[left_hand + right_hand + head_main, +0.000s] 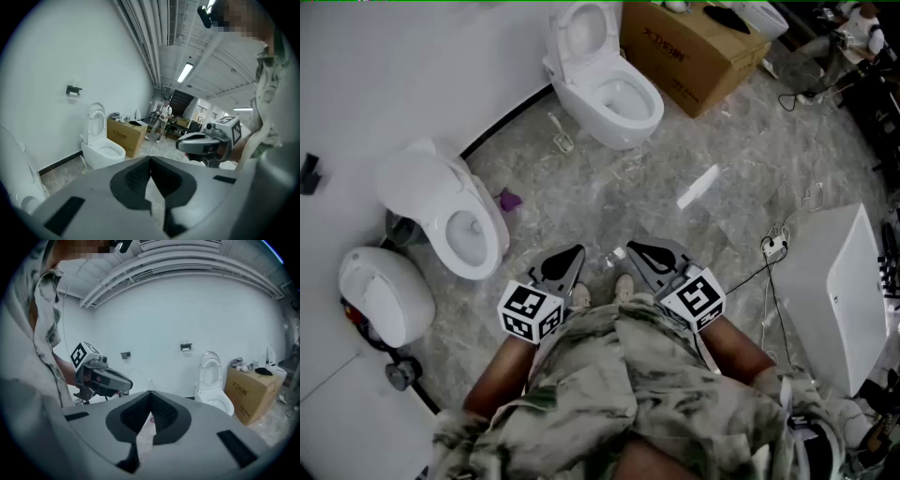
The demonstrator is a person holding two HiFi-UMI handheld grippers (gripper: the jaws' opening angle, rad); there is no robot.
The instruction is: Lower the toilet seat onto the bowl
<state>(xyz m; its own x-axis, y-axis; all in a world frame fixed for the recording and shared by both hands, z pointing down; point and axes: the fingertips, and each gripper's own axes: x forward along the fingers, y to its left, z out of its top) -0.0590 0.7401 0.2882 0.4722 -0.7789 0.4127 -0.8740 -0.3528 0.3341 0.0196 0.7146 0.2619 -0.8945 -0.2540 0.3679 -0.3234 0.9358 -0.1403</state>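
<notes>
We judge that the task is not begun yet. At the left, a near toilet [455, 220] stands open by the wall; we cannot tell if its seat is up. The left gripper [577, 253] has its jaws closed together on nothing, well apart from it. The far toilet [609, 94] has its toilet seat [584, 28] raised upright. The right gripper [632, 247] is also closed and empty. All the lowering is left.

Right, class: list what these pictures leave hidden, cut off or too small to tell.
- Print on the brown cardboard box: too small to read in every view.
- Small purple object on the grey floor: head view, too small to identify.
- Distant standing person: left gripper view, too small to tell what they do.
</notes>
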